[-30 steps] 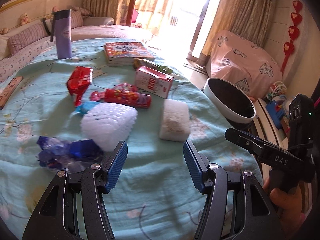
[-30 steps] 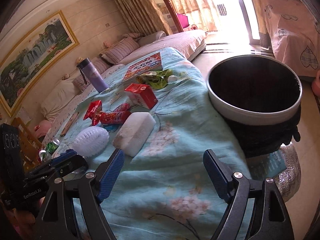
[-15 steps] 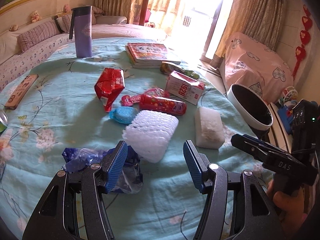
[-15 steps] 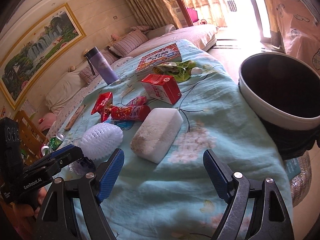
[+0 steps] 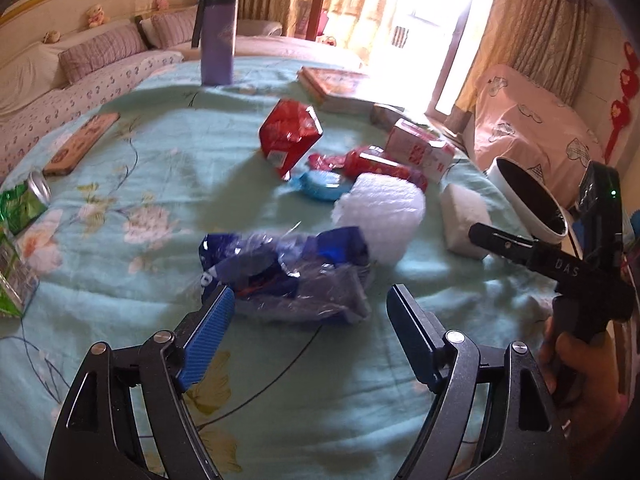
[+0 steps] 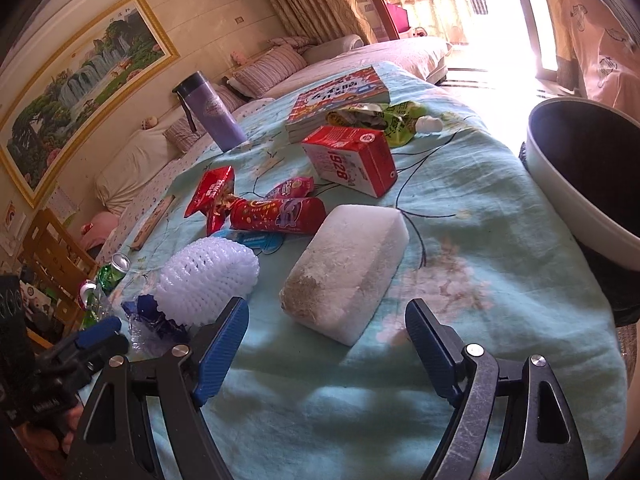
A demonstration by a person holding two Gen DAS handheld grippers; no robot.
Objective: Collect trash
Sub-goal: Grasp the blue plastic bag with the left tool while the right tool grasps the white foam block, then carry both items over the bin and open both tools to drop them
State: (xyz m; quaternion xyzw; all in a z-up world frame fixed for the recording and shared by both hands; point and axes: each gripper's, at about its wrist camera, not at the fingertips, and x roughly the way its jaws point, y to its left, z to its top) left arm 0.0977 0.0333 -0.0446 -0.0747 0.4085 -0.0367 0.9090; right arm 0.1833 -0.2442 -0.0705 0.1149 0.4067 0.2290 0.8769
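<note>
Trash lies on a table with a teal flowered cloth (image 5: 132, 272). My left gripper (image 5: 308, 320) is open just short of a crumpled blue plastic wrapper (image 5: 288, 272). Behind it lie a white foam net (image 5: 380, 216), a white foam block (image 5: 464, 220), a red snack bag (image 5: 288, 136), a red candy tube (image 5: 380, 164) and a red carton (image 5: 420, 152). My right gripper (image 6: 328, 336) is open just in front of the foam block (image 6: 348, 264). The foam net (image 6: 208, 280) lies to its left. The bin (image 6: 592, 180) stands at the right.
A purple flask (image 5: 216, 36), a book (image 5: 332, 88), a green wrapper (image 6: 384, 116) and a flat wooden box (image 5: 80, 144) are on the far side. A green can (image 5: 24, 204) lies at the left edge. The bin (image 5: 532, 196) is beyond the table's right edge.
My left gripper has swung left, from the foam net to the blue wrapper. My right gripper has moved closer to the foam block, and the bin has slid to the right of its view.
</note>
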